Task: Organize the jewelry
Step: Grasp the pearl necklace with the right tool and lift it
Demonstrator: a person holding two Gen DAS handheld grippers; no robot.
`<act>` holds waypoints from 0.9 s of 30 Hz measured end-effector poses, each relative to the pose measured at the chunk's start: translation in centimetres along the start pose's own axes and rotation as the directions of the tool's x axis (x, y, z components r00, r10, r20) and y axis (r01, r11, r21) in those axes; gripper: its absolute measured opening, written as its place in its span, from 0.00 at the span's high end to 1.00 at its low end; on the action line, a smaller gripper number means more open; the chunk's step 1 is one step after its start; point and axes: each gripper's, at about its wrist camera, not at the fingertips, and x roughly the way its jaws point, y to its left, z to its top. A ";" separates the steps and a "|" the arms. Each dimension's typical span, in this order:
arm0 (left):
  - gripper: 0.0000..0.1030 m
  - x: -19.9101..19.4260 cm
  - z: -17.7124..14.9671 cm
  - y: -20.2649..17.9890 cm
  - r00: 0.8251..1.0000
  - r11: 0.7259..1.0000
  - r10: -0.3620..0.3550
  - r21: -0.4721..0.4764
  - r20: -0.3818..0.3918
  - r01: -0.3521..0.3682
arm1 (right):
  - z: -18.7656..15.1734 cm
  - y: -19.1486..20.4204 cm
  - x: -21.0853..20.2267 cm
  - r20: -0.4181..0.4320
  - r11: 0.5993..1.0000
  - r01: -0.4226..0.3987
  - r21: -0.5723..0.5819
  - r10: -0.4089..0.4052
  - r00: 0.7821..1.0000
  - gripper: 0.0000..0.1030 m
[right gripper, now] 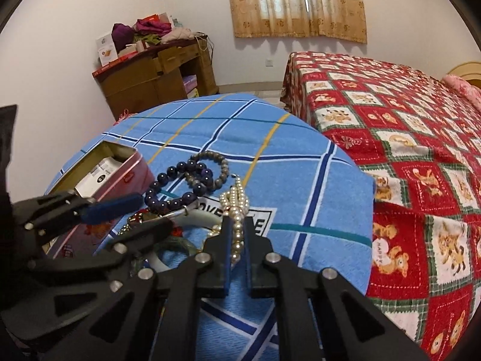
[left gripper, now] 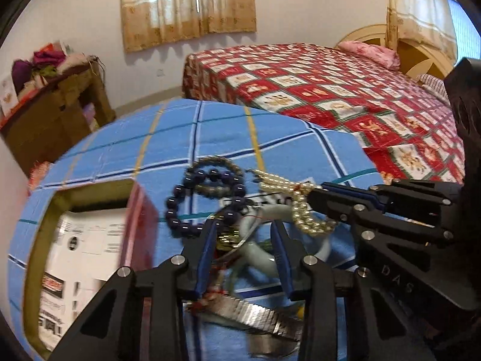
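A jewellery pile lies on the blue checked cloth (left gripper: 270, 138). My right gripper (right gripper: 237, 222) is shut on a pearl strand (right gripper: 236, 201), and it reaches in from the right in the left wrist view (left gripper: 315, 194). My left gripper (left gripper: 243, 231) stands open over the pile, its fingers astride a pale jade bangle (left gripper: 261, 266) and a gold piece (left gripper: 227, 237); whether the pads touch them is unclear. A dark purple bead bracelet (left gripper: 180, 210) and a grey-gold bead bracelet (right gripper: 222, 162) lie just beyond. A silver watch band (left gripper: 255, 316) lies under the left gripper.
An open pink tin (left gripper: 141, 210) holding a printed card sits left of the pile, also seen in the right wrist view (right gripper: 126, 165). A bed with a red patterned quilt (right gripper: 405, 120) stands to the right. A cluttered wooden desk (right gripper: 150, 81) is by the far wall.
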 end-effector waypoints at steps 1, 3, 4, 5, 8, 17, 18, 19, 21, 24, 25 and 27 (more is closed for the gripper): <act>0.65 0.1 0.0 0.0 1.000 1.000 -0.004 -0.006 -0.002 0.004 | 0.0 -0.1 0.0 0.000 1.000 0.000 0.002 0.000 1.000 0.91; 0.76 0.1 0.0 -0.1 1.000 1.000 -0.010 -0.012 -0.003 0.009 | -0.1 -0.2 0.1 0.005 1.000 -0.005 0.005 0.005 1.000 0.91; 0.84 0.0 0.1 -0.1 1.000 1.000 -0.005 -0.008 0.000 0.005 | -0.2 -0.2 0.0 0.008 1.000 -0.006 0.005 0.006 1.000 0.91; 0.85 -0.2 0.1 -0.1 1.000 1.000 -0.009 -0.004 -0.001 0.009 | -0.2 -0.2 0.0 0.011 1.000 -0.007 0.006 0.007 1.000 0.91; 0.90 -0.5 0.0 0.1 0.999 0.999 -0.035 -0.011 -0.004 0.034 | -0.2 -0.2 -0.3 0.022 1.000 -0.011 0.007 0.011 1.000 0.91; 0.94 -4.3 -0.3 1.4 0.996 0.995 -0.068 -0.073 0.053 0.071 | 0.5 0.6 -2.0 0.065 1.000 -0.014 -0.014 0.015 0.998 0.91; 0.94 -4.7 -0.2 1.4 0.996 0.995 -0.069 -0.074 0.061 0.074 | 0.5 0.8 -2.2 0.069 1.000 -0.014 -0.020 0.015 0.997 0.91; 0.94 -5.3 -0.1 1.5 0.994 0.994 -0.075 -0.075 0.075 0.081 | 0.6 0.9 -2.4 0.074 1.000 -0.013 -0.025 0.014 0.997 0.91; 0.94 -6.7 0.3 1.5 0.991 0.993 -0.084 -0.078 0.107 0.092 | 0.8 1.2 -2.8 0.084 0.999 -0.012 -0.036 0.015 0.996 0.91; 1.00 -8.2 0.9 1.5 0.985 0.991 -0.096 -0.076 0.143 0.107 | 1.1 1.6 -3.6 0.100 0.999 -0.016 -0.050 0.021 0.995 0.91; 1.00 -8.7 1.0 1.5 0.983 0.991 -0.097 -0.074 0.153 0.110 | 1.3 1.7 -3.8 0.103 0.998 -0.021 -0.052 0.026 0.994 0.91; 1.00 -9.5 1.3 1.7 0.981 0.991 -0.096 -0.072 0.171 0.110 | 1.5 2.0 -4.4 0.116 0.998 -0.025 -0.062 0.032 0.993 0.91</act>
